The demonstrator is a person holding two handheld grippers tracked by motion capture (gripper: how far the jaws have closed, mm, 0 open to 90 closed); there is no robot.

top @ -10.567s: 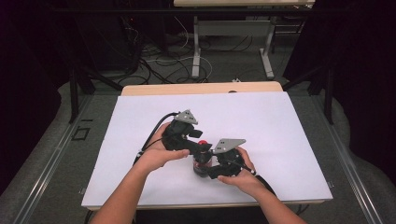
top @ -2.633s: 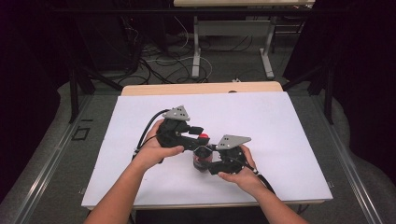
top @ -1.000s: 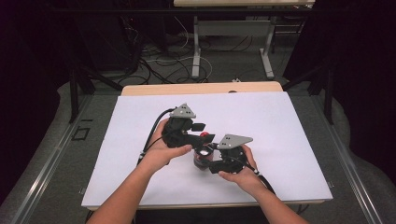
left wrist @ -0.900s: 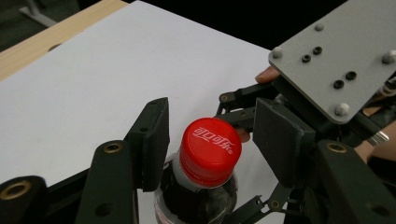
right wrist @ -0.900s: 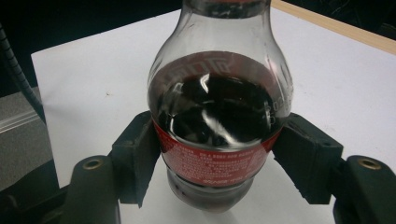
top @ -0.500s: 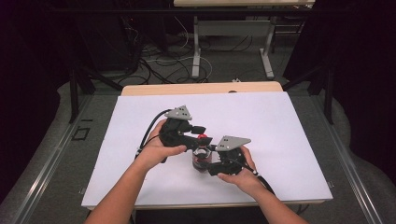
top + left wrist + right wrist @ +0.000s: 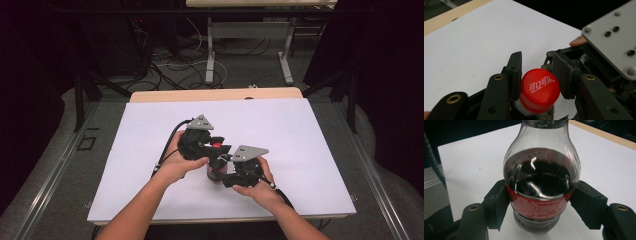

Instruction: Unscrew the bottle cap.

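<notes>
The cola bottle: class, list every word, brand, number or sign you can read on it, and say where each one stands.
"可口可乐" in white script: on top of the red cap, between the left gripper jaws.
Embossed lettering on the cola bottle glass shoulder: seen from behind, not readable.
White small print on the red label, held by the right gripper: too small and blurred to read.

Left hand-held gripper (image 7: 536, 75) just closed on red cap (image 7: 540, 89).

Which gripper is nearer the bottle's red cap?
Left. The left gripper has just closed its jaws on the red cap; the right gripper clamps the bottle lower, at its label.
</notes>
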